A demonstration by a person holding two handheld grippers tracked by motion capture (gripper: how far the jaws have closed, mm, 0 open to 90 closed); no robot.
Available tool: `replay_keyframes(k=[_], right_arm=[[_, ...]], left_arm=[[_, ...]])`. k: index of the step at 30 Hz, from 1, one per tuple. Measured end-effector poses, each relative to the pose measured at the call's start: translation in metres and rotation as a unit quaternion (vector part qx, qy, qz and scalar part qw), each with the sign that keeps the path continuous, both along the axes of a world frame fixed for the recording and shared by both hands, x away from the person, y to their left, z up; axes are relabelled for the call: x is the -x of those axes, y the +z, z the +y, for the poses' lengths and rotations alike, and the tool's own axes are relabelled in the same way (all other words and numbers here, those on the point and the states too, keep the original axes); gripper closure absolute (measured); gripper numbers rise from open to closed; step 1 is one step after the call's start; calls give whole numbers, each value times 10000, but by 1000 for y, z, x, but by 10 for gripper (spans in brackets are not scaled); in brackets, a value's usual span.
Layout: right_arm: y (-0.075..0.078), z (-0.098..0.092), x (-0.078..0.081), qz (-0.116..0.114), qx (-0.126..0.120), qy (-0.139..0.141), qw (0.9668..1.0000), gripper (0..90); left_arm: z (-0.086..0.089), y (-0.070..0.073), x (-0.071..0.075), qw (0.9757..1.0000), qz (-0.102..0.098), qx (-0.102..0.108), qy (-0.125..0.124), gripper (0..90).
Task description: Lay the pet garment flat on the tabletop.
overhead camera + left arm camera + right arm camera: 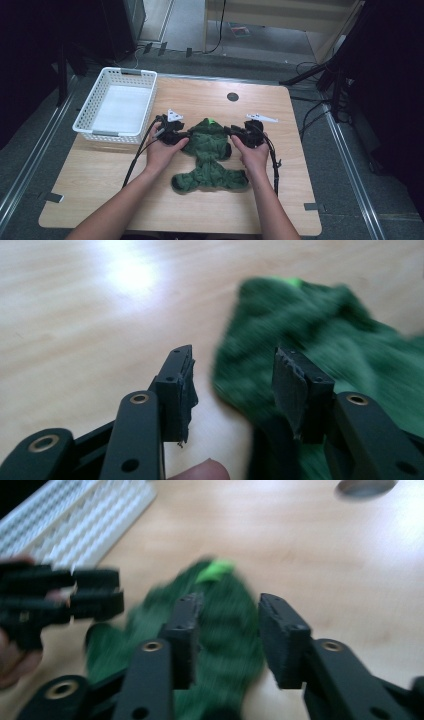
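Green knit garment (pixel 210 157) lies flat at mid-table, near edge spread wide, far end narrowing to a bright-green tag. Left gripper (pixel 232 385) and right gripper (pixel 227 630) flank its far part w/ jaws apart, nothing clamped; prob. lined up to pinch both sides evenly. White basket (pixel 116 106) sits far-left on table (pixel 280 200), likely the drop-off.

Bystanders around the jaws

A white slatted basket (pixel 116 102) is sitting on the wooden table (pixel 280 200), beyond and to the left of both pairs of jaws, while a dark round hole (pixel 232 96) is showing in the tabletop farther beyond, between them.
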State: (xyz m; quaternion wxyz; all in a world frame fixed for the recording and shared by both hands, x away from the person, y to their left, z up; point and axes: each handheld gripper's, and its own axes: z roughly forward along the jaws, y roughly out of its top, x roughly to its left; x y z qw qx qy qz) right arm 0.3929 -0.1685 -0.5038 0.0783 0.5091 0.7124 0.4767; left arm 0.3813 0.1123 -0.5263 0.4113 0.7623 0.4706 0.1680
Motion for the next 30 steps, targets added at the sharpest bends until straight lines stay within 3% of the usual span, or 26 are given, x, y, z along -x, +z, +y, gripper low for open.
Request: replay_keyframes(k=[3, 5, 6, 8, 10, 12, 14, 17, 19, 22, 26, 30], right_arm=[[-6, -6, 19, 154, 169, 234, 9995, 571], [-11, -8, 33, 190, 174, 352, 9990, 592], [-12, -9, 37, 209, 126, 401, 9989, 615], [-19, -6, 45, 191, 138, 646, 9976, 616], [-25, 0, 46, 154, 417, 706, 9965, 583], [-29, 5, 46, 145, 542, 713, 9959, 572], [-30, 11, 48, 95, 572, 923, 9940, 586], [-30, 20, 55, -98, 725, 1368, 9879, 724], [-30, 18, 55, -106, 656, 1313, 9891, 805], [-33, 4, 51, 210, 319, 978, 9945, 846], [-37, -13, 50, 448, 321, 590, 9967, 857], [-37, -15, 52, 445, 515, 541, 9962, 845]], left_arm=[[4, -1, 18, 9998, -90, 179, 47, 505], [4, -3, 27, 9998, -153, 153, 53, 506], [3, -4, 29, 9998, -82, 175, -14, 508], [-2, -8, 31, 9999, 9, 21, -123, 529], [-6, -12, 31, 9996, 180, 49, -227, 602], [-8, -13, 33, 9991, 229, 36, -343, 651], [-10, -13, 36, 9988, 198, 30, -438, 687], [-10, -11, 40, 9989, 35, -146, -434, 727], [-7, -10, 40, 9993, -7, -167, -347, 764], [-1, -11, 38, 9994, 79, -231, -225, 810], [2, -15, 35, 9990, 155, -364, -231, 832], [2, -17, 32, 9991, 206, -325, -178, 830]])
